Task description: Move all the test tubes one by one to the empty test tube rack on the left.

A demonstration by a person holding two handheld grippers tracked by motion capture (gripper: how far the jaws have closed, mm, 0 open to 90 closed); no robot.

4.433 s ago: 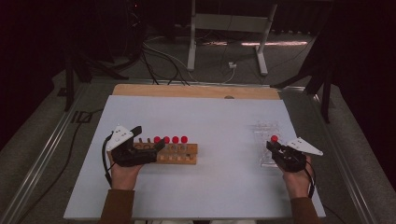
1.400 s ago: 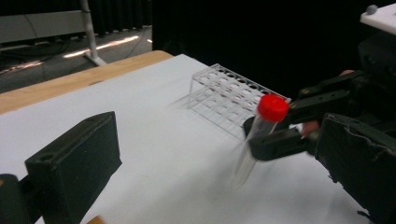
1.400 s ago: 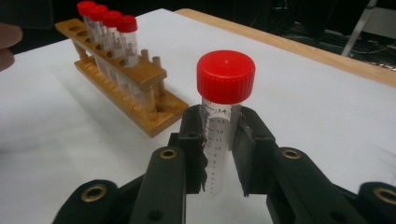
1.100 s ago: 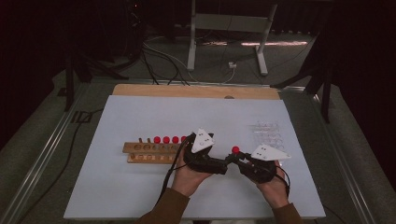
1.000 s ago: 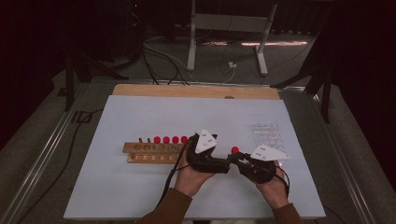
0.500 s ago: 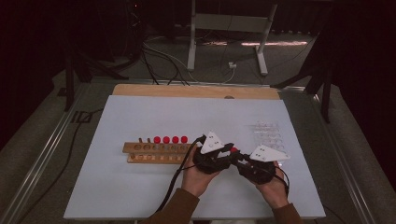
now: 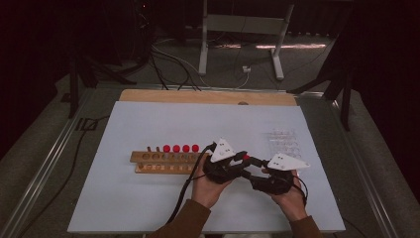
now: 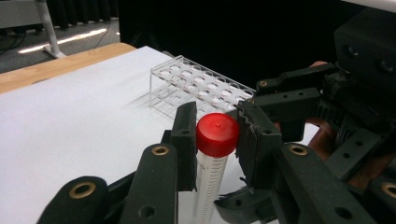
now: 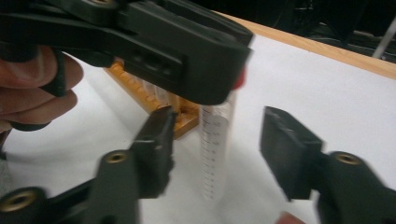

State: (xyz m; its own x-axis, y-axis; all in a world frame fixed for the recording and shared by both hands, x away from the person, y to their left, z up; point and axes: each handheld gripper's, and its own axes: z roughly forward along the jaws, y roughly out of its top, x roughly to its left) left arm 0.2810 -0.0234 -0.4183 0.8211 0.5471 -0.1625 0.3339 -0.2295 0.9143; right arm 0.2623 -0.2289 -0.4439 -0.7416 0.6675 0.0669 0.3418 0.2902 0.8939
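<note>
Tube (image 8: 212, 158) changes hands above the desk (image 7: 148, 124): left gripper (image 8: 215, 135) clamps its red cap, right gripper (image 9: 215, 140) just opened around it; a loose clamp could drop it.

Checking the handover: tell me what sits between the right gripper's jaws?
The graduated tube stands between them, untouched, in the right gripper view; the right gripper has just opened, and the left gripper clamps its red cap.
</note>
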